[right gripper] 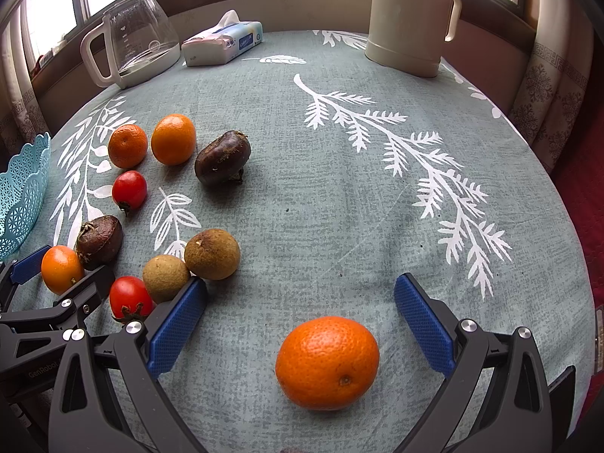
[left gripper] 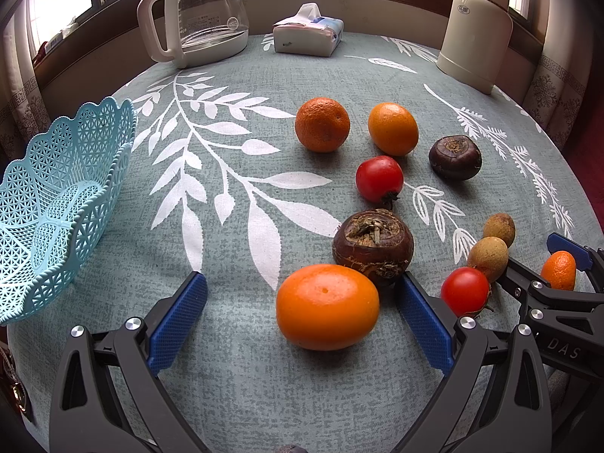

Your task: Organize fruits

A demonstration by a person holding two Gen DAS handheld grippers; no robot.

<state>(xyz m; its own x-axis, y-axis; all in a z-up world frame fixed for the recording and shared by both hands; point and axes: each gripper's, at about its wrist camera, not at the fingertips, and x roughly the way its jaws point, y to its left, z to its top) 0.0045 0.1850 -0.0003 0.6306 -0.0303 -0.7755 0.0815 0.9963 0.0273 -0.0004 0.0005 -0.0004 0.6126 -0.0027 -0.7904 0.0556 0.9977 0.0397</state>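
Orange citrus (right gripper: 327, 363): four; tomatoes (right gripper: 129, 190): two.

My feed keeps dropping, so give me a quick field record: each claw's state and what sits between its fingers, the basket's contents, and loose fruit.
left claw: open, straddling a smooth orange fruit on the table, not gripping
right claw: open, straddling a dimpled orange, not gripping
basket: light blue, at table's left, no fruit visible inside
loose fruit: all on the tablecloth; oranges, two tomatoes, two dark brown bulbs, two tan round fruits
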